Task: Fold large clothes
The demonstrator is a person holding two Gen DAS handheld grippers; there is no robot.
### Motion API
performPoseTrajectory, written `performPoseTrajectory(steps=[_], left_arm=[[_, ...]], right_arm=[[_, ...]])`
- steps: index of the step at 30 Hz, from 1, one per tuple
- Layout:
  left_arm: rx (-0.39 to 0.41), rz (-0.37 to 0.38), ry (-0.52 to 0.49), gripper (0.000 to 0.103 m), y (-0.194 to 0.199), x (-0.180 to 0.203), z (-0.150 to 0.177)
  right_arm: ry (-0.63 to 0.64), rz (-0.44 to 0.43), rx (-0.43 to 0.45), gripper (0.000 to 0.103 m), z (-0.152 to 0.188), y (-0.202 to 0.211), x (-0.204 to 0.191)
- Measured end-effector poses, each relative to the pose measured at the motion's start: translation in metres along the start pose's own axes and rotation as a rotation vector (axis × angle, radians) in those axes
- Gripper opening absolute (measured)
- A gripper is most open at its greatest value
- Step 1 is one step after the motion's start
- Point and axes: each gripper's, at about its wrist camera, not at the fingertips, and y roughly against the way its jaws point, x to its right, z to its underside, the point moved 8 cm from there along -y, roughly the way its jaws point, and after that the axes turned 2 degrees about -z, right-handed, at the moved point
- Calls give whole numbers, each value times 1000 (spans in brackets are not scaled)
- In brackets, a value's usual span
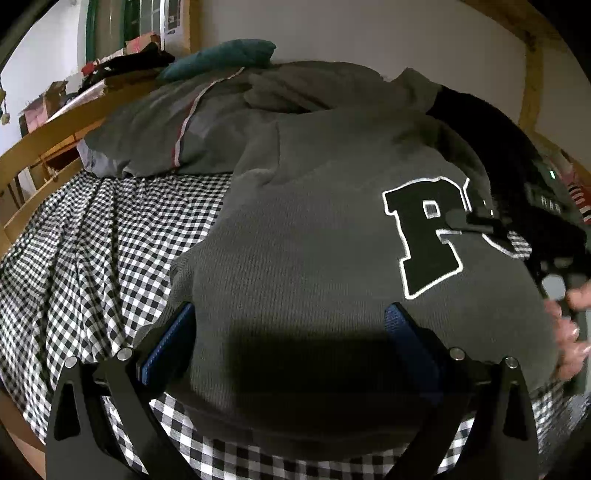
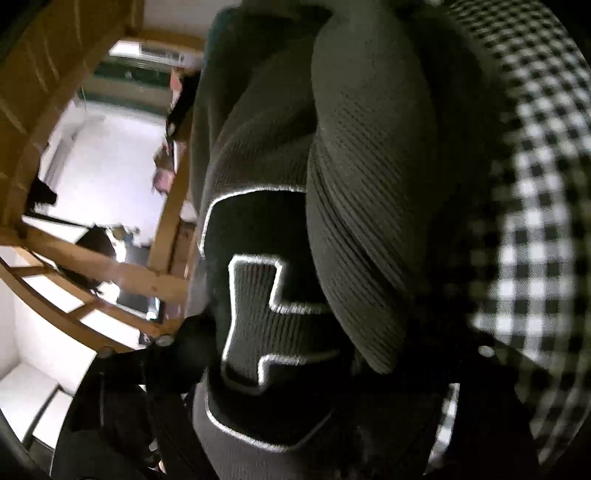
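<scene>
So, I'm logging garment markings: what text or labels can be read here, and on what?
"R": large black letter with white outline on the grey knit sweatshirt.
A second letter beside it is cut off by the right gripper; unreadable.
White appliance label by the window: too small to read.

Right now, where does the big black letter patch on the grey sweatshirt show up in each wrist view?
Left wrist view: the patch sits right of centre on the sweatshirt, its right edge under the right gripper.
Right wrist view: the patch fills the lower centre, very close, left of a sweatshirt fold.
Shared landmark: the checked sheet, at far right in the right wrist view.
</scene>
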Motion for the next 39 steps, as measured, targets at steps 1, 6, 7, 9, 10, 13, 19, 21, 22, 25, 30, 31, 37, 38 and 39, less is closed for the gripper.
performPoseTrajectory(steps=[1, 6, 7, 9, 10, 13, 19, 21, 22, 25, 30, 31, 37, 38, 39], left_arm=[[-6, 1, 3, 99, 1, -1, -1], [-32, 78, 112, 98, 21, -9, -3], [-40, 106, 166, 98, 28, -12, -2], [-46, 165, 344, 98, 45, -25, 7], [-36, 203, 466, 98, 57, -33, 19], [-20, 402, 771, 98, 78, -34, 62], [-19, 769, 1015, 98, 70, 2, 90], [-18, 785, 1069, 98, 62, 2, 91], [-31, 798, 1098, 98, 55, 2, 92], [-98, 818, 1140, 98, 29, 2, 96], [-157, 709, 1149, 97, 43, -11, 120], [-157, 644, 1142, 97, 44, -15, 127], [-199, 631, 1061, 98, 19, -13, 111], [-196, 633, 1036, 98, 17, -12, 104], [-188, 635, 1018, 98, 17, -12, 99]], right_arm=[[5, -15, 40, 69, 5, 5, -1], [-61, -132, 147, 65, 16, 23, -1], [-73, -150, 157, 65, 19, 27, -2], [-109, -181, 184, 64, 23, 33, -2], [-125, -190, 192, 64, 26, 37, -1], [-165, -220, 208, 64, 35, 44, -2], [-203, -253, 202, 63, 63, 65, 1], [-203, -251, 193, 63, 72, 71, 4], [-204, -250, 189, 63, 76, 74, 6], [-207, -252, 185, 63, 83, 76, 11], [-217, -246, 183, 62, 89, 81, 15], [-214, -245, 181, 62, 90, 82, 16], [-188, -248, 180, 62, 92, 78, 7], [-186, -253, 178, 62, 94, 79, 7], [-183, -259, 177, 61, 95, 81, 7]])
